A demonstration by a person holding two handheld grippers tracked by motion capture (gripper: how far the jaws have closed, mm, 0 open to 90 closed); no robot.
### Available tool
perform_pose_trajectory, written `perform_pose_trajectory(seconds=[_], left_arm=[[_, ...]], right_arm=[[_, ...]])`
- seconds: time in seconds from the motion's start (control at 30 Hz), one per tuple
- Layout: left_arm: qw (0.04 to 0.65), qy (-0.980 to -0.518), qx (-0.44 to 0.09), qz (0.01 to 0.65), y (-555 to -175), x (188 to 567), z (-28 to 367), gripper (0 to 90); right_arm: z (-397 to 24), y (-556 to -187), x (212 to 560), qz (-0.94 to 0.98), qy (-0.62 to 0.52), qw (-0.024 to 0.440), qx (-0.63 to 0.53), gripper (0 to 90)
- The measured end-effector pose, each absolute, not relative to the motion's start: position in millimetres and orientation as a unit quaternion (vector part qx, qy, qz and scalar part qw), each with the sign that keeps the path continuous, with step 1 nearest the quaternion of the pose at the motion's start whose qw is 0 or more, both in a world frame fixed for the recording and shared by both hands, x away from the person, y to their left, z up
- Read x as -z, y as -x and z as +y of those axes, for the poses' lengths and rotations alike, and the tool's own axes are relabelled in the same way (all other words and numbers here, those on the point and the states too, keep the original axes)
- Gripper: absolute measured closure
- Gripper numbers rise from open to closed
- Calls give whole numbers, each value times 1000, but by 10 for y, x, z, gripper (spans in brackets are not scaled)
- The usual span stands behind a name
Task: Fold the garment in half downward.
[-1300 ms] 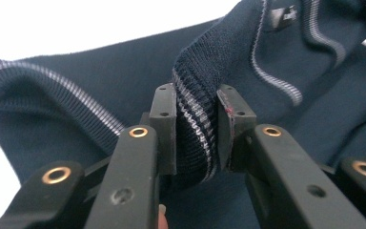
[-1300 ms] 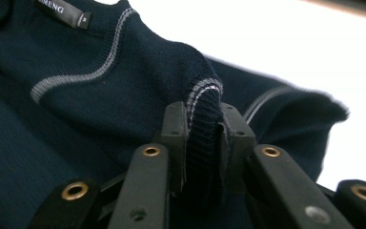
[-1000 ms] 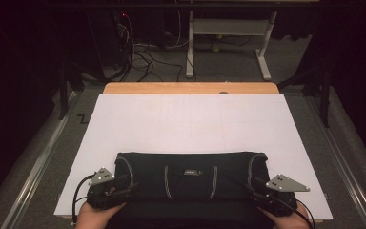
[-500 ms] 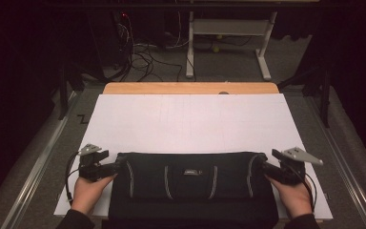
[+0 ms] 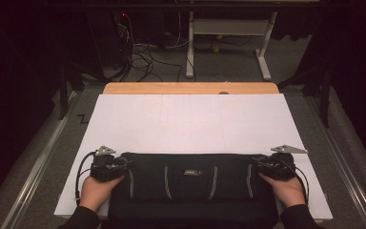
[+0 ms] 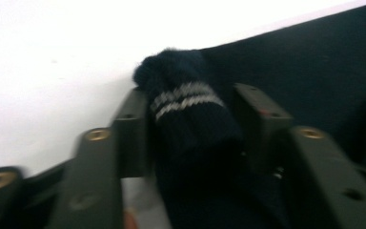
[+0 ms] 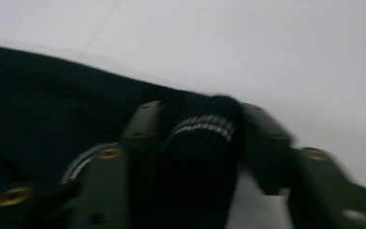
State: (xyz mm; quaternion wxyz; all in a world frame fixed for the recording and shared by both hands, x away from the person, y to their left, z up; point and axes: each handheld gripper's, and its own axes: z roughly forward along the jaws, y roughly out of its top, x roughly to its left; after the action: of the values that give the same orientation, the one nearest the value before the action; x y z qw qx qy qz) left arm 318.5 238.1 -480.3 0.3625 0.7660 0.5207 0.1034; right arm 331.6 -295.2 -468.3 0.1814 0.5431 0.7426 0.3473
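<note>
Both hands have slid inward along the near edge since a moment ago, and the jaws of each gripper have just been closing on the dark knitted garment (image 5: 190,188). The left gripper (image 5: 120,167) now has a striped cuff bunched between its jaws, pinched at the garment's left end; the right gripper (image 5: 258,167) clamps a matching striped cuff at the right end. The garment lies folded in a long band across the near side of the white sheet (image 5: 190,121) covering the table (image 5: 190,88). Beyond, cables (image 5: 143,52) sprawl on the floor.
</note>
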Motion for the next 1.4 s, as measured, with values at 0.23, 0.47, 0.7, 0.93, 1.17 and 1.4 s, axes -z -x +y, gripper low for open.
perform_pose_trajectory(seconds=[0.23, 0.47, 0.7, 0.93, 1.17, 1.4], left_arm=[[379, -764, -92, 513, -3154, 4819, 2350, 707], [418, -748, -114, 502, -3116, 4747, 2391, 736], [424, -747, -141, 492, -3131, 4678, 2365, 740], [432, -747, -145, 484, -3169, 4589, 2389, 741], [431, -741, -148, 493, -3420, 4513, 2377, 741], [434, -727, -144, 512, -3790, 4400, 2375, 740]], right_arm=[[-2849, -3236, 4672, 766, -504, 206, -341, 782], [-2890, -3151, 4597, 759, -489, 233, -362, 791], [-2924, -3140, 4550, 748, -483, 251, -379, 794], [-2940, -3225, 4482, 740, -480, 263, -391, 802], [-2883, -3388, 4284, 734, -472, 287, -395, 804], [-2879, -3688, 4119, 721, -473, 311, -398, 803]])
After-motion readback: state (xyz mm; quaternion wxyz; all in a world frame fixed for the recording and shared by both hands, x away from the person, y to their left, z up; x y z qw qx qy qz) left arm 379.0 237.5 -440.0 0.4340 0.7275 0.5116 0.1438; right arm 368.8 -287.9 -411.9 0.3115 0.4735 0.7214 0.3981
